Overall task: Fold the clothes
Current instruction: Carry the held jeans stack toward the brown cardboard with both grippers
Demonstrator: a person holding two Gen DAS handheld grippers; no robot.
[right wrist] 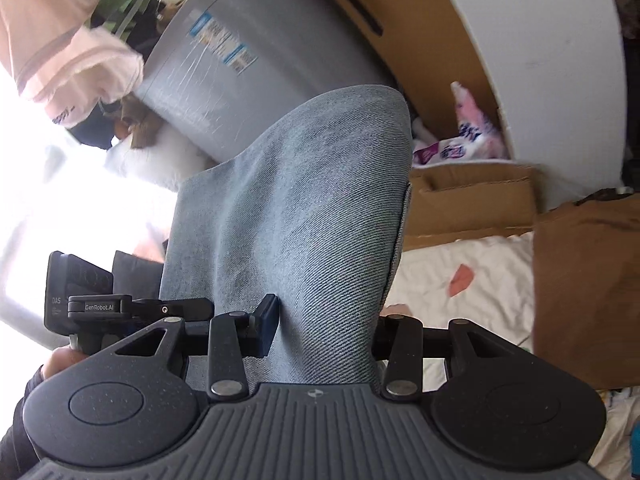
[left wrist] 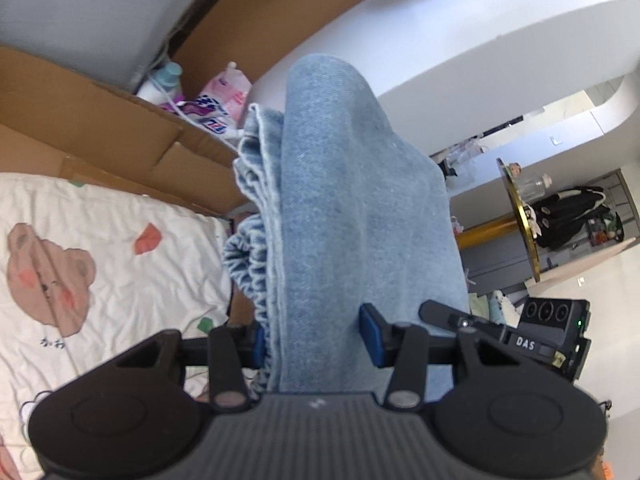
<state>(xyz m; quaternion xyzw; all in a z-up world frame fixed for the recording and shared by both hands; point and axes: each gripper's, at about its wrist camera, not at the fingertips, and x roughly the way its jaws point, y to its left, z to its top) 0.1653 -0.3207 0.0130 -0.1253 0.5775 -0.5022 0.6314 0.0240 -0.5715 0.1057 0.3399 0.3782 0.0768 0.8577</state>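
A light blue denim garment (left wrist: 352, 208) with a gathered elastic waistband fills the middle of the left wrist view. My left gripper (left wrist: 316, 336) is shut on it, the blue pads (left wrist: 370, 332) pressing a thick bunch of the cloth, which hangs lifted above the bed. In the right wrist view the same denim (right wrist: 304, 216) drapes over and between the fingers of my right gripper (right wrist: 324, 320), which is shut on it; the right pad is hidden under the cloth. The other gripper's body (right wrist: 80, 292) shows at the left edge.
A white bedsheet (left wrist: 100, 248) printed with bears lies below at the left. Cardboard boxes (left wrist: 120, 128) and pink packets (left wrist: 224, 100) stand behind it. A grey appliance (right wrist: 248, 56) and a pink cloth (right wrist: 68, 40) are beyond. A gold-rimmed round table (left wrist: 520, 216) stands at the right.
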